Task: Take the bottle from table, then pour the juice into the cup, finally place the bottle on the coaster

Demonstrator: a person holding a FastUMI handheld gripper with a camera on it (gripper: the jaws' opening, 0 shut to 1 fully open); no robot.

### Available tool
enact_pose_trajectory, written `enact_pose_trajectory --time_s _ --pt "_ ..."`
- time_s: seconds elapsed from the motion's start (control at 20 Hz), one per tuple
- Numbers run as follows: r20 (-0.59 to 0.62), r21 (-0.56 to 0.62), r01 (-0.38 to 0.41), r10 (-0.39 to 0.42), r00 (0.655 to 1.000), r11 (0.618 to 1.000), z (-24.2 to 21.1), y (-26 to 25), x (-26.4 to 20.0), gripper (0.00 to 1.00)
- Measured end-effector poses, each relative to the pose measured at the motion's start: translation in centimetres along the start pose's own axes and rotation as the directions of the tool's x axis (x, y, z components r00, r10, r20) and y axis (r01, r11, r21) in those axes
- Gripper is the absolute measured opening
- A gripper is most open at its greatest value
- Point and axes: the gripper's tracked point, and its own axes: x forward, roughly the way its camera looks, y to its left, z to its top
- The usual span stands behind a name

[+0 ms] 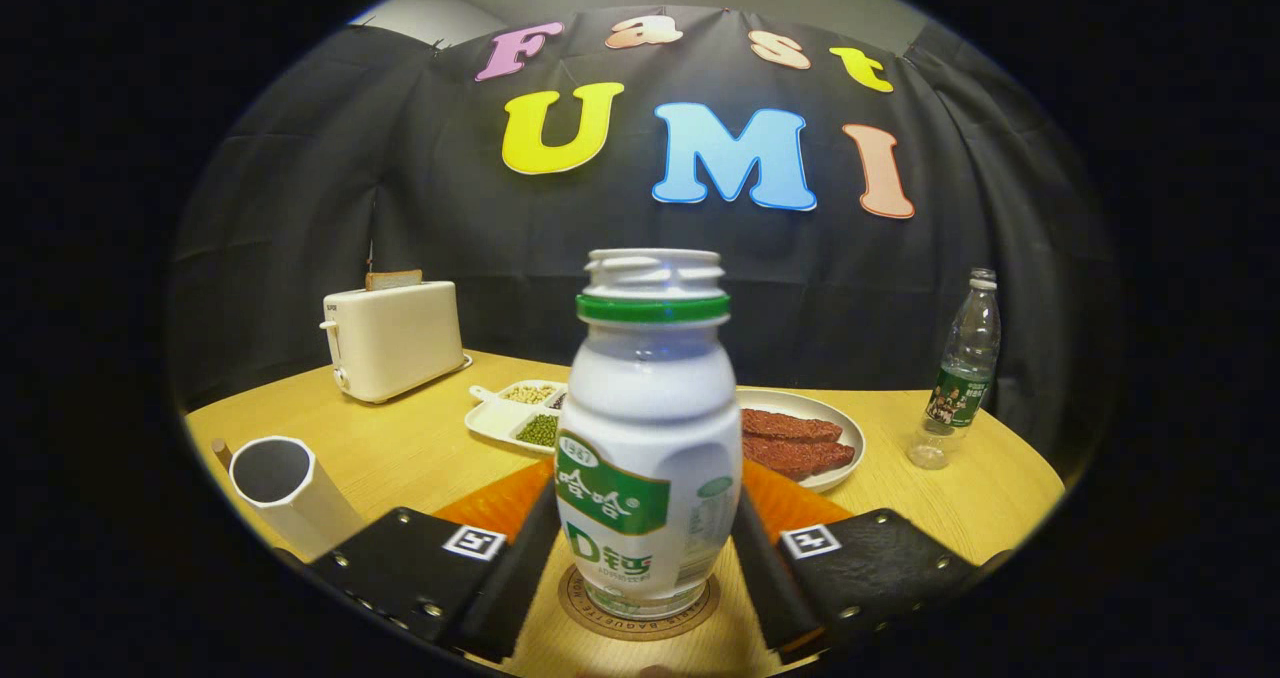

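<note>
Bottle (648, 428) upright, uncapped, at lower centre of frame, standing on the coaster (640, 613) on the desk (400, 448). Fingers (645, 568) flank its lower body, one on each side; contact looks close but whether they press cannot be told. Cup (280, 488) at lower left. Toaster (392, 338), tray (515, 410), plate (810, 438) behind; water bottle (962, 368) right.

Bottle (648, 438) upright on coaster (640, 613) between the tool's (645, 568) fingers; cup (285, 493) left of tool; toaster (393, 340), sectioned tray (500, 420) and plate (835, 428) beyond; water bottle (962, 368) far right on counter (400, 448).
</note>
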Motion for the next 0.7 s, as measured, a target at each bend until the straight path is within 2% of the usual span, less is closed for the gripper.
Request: enact_pose_trajectory --time_s 0.1,0.35,0.7 --pt "0.012 -0.006 0.015 -0.015 1.000 1.000 0.6 -0.3 -0.5 0.99" --pt "0.056 -0.008 0.046 -0.046 0.997 0.999 3.1 -0.6 -2.6 0.99" --pt "0.152 -0.059 0.106 -0.096 0.984 0.993 9.1 -0.7 -6.9 0.99"
